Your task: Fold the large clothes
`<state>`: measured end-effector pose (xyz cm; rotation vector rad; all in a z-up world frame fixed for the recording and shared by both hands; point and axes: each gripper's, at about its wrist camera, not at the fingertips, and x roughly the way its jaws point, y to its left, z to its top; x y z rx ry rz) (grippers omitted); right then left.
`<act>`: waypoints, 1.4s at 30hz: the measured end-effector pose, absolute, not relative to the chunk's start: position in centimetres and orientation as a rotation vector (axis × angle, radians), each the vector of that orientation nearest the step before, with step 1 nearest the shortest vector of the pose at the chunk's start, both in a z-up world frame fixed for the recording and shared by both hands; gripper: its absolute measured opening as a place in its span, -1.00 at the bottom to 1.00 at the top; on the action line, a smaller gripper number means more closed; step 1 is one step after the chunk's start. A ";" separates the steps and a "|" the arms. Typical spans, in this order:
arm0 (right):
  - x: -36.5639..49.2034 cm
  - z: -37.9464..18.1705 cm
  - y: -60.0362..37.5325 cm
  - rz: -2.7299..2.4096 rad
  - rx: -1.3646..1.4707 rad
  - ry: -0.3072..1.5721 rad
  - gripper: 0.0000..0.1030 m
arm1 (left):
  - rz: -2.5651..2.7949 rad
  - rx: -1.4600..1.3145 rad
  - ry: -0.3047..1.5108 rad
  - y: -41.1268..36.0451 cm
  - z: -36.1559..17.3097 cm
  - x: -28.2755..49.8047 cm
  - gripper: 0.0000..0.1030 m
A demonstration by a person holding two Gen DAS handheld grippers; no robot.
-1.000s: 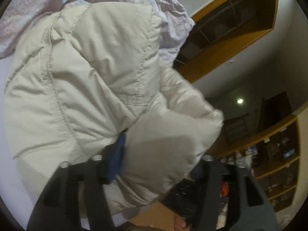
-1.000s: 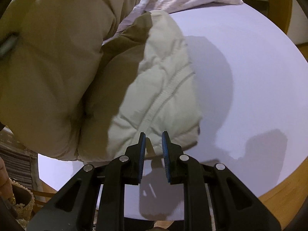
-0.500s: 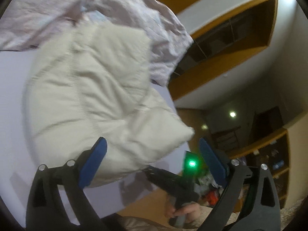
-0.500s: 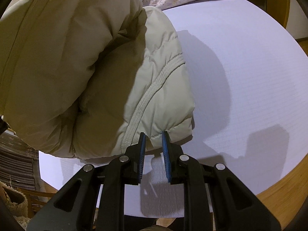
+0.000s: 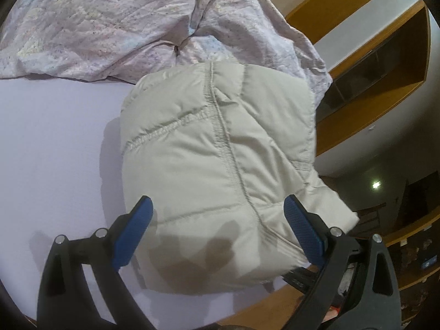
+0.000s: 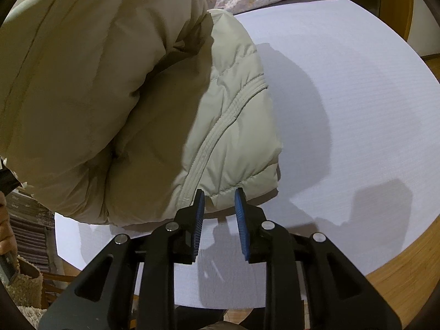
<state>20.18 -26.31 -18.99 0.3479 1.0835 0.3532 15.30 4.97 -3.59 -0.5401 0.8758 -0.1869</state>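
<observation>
A cream puffer jacket (image 5: 220, 165) lies folded in a thick bundle on the round white table (image 5: 49, 143). My left gripper (image 5: 217, 231) is open wide, its blue pads on either side of the jacket's near end, not gripping it. In the right wrist view the jacket (image 6: 137, 96) fills the left half, its hem corner at the table's near side. My right gripper (image 6: 218, 200) is slightly open, the hem edge just at its fingertips, not clamped.
A crumpled pale floral sheet (image 5: 123, 19) lies on the far side of the table, touching the jacket. Wooden shelving (image 5: 371, 63) stands beyond. The table's wooden rim (image 6: 407, 269) shows at the right. A woven chair (image 6: 22, 288) stands at the lower left.
My left gripper has let go of the jacket and opened wide; the lifted part has dropped onto the bundle. My right gripper has opened slightly at the hem.
</observation>
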 end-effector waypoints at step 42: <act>25.0 -3.3 -19.4 0.655 0.239 0.743 -0.53 | -0.021 -0.310 0.906 1.2 -4.7 18.8 0.94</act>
